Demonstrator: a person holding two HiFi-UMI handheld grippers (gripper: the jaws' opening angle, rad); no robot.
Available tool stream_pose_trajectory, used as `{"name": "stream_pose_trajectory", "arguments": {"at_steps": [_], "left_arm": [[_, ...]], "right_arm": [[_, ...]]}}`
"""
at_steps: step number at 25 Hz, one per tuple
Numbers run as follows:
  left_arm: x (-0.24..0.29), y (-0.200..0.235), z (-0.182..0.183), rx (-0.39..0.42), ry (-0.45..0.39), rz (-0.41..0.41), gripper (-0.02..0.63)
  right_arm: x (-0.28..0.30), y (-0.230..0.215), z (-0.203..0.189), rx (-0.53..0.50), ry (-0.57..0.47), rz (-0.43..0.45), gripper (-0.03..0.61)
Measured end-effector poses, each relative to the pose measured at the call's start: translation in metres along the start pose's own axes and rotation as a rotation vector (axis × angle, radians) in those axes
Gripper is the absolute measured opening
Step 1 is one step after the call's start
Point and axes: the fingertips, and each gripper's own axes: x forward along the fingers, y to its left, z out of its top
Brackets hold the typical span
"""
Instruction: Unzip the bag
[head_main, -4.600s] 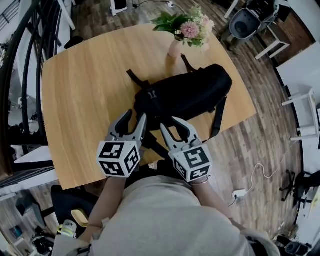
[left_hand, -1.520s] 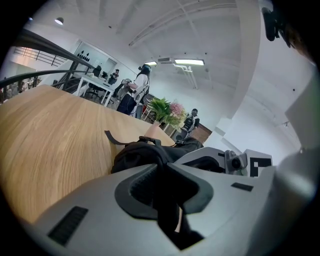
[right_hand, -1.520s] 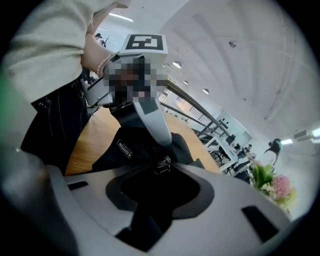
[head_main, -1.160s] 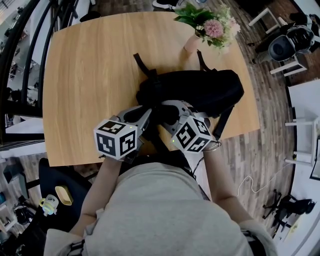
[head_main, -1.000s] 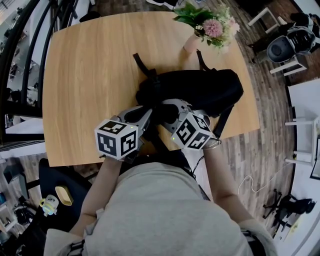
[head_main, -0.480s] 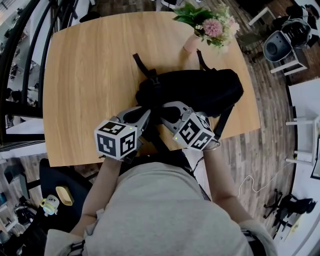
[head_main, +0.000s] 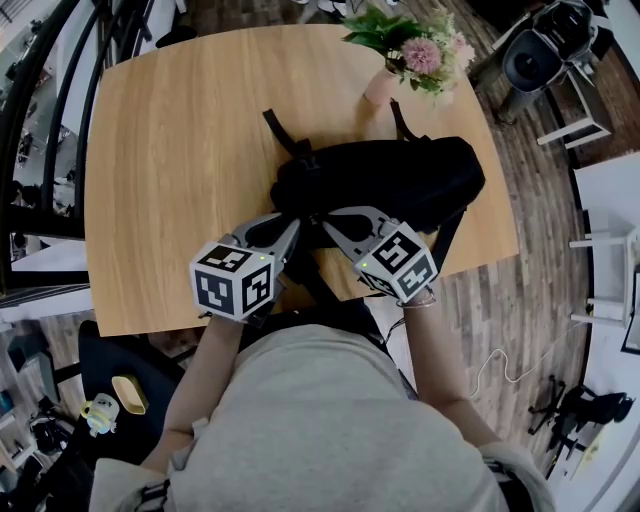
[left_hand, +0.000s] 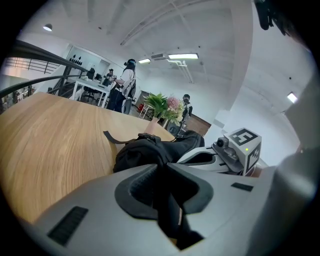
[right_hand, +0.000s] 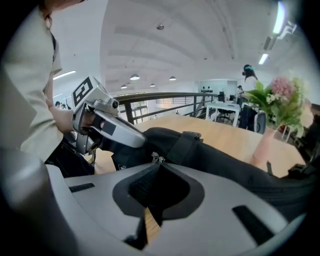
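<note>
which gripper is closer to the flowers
Right. The right gripper is at the bag's near edge, on the side toward the flowers; the left gripper is just left of it, farther off.

I see the bag (head_main: 400, 185), a soft black backpack, lying on its side on the wooden table (head_main: 170, 150). Its length runs across my view, on the right half of the table and close to the near edge. It looks rounded and full. A strap (head_main: 280, 130) trails from its left end over the wood, away from me. A second strap (head_main: 447, 240) hangs over the near edge on the right. In the right gripper view, two small metal zipper pulls (right_hand: 156, 159) stand together at the bag's near left end, just beside a wide webbing band (right_hand: 182, 145) crossing its top. I can't tell how far the zipper is open.
</note>
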Motion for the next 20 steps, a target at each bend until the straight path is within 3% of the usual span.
{"name": "stream_pose_trajectory", "arguments": {"at_steps": [9, 17, 20], "left_arm": [[-0.004, 0.001, 0.004, 0.117, -0.013, 0.075, 0.067], [-0.007, 0.010, 0.006, 0.092, -0.052, 0.148, 0.067], [-0.006, 0.016, 0.007, 0.075, -0.071, 0.202, 0.067]], "right_arm": [[-0.021, -0.005, 0.013, 0.086, -0.031, -0.201, 0.009], [-0.056, -0.039, 0.006, 0.092, -0.090, -0.312, 0.009], [-0.069, -0.055, 0.002, 0.111, -0.111, -0.313, 0.009]]}}
